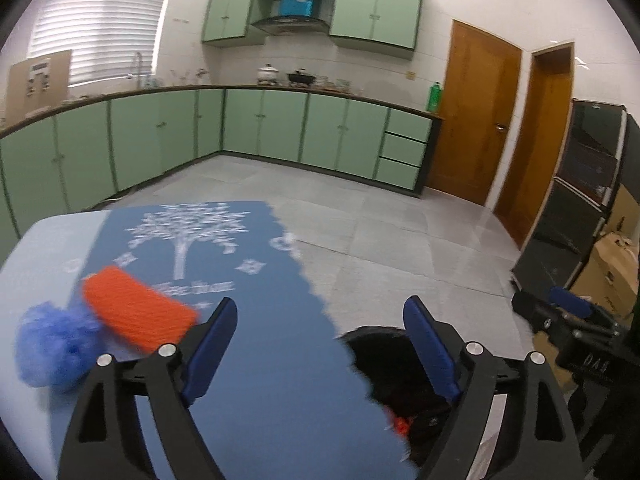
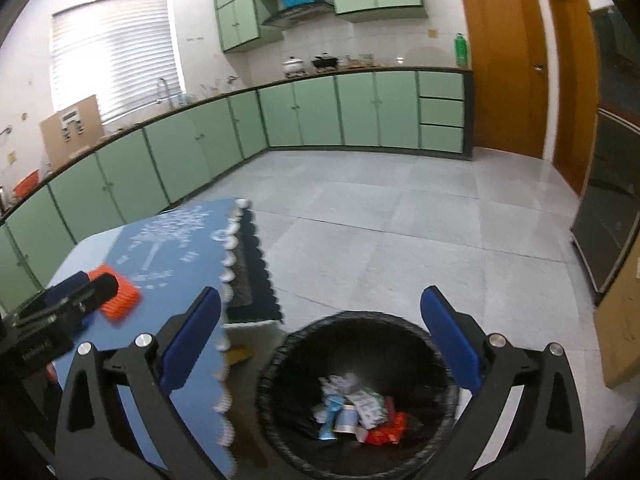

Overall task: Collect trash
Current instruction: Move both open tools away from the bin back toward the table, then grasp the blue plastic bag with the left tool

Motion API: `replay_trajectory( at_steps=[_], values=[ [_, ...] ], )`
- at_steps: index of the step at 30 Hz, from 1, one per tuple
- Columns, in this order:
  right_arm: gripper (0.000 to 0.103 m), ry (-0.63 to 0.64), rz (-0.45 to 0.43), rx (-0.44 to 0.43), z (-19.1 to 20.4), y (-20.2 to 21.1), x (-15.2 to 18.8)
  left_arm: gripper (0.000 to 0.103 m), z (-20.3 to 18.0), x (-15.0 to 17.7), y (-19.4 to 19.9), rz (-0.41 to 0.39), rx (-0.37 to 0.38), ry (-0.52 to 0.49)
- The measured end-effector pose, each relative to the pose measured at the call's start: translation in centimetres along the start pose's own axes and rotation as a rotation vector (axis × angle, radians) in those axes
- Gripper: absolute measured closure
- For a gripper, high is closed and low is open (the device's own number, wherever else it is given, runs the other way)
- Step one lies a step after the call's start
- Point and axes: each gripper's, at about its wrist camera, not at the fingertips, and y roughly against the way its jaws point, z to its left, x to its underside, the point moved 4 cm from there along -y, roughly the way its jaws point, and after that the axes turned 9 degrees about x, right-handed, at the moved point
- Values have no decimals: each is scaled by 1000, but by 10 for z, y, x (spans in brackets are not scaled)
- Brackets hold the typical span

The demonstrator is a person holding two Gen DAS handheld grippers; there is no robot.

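Observation:
A black-lined trash bin (image 2: 356, 392) stands on the floor beside the table, holding several wrappers and packets (image 2: 356, 410). My right gripper (image 2: 320, 324) is open and empty, hovering over the bin's rim. My left gripper (image 1: 320, 328) is open and empty above the blue tablecloth (image 1: 248, 280) near its right edge; the bin (image 1: 376, 344) shows partly behind its right finger. An orange sponge (image 1: 136, 312) and a blue fluffy ball (image 1: 56, 344) lie on the table left of the left gripper. The sponge (image 2: 122, 300) also shows in the right wrist view, partly hidden by the left gripper's body.
Green base cabinets (image 1: 260, 128) line the far and left walls under a counter with pots. Two wooden doors (image 1: 476, 112) stand at the right. A dark glass-fronted cabinet (image 1: 580, 200) and cardboard boxes (image 1: 612, 272) stand at the right. Grey tiled floor (image 2: 400, 232) lies beyond the table.

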Motion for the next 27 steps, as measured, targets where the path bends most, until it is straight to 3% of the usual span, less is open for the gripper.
replay_trajectory(
  at_steps=[9,16,27],
  values=[
    [6,80,-1,-80,82,-2,1,19,91,6,61,-48,-178,50],
    [6,144,-16,-140,137,-10,6,19,157,21,85,-46,-311,94],
    [6,186,4,-178,195,-32,13,19,200,35,68,6,-350,149]
  ],
)
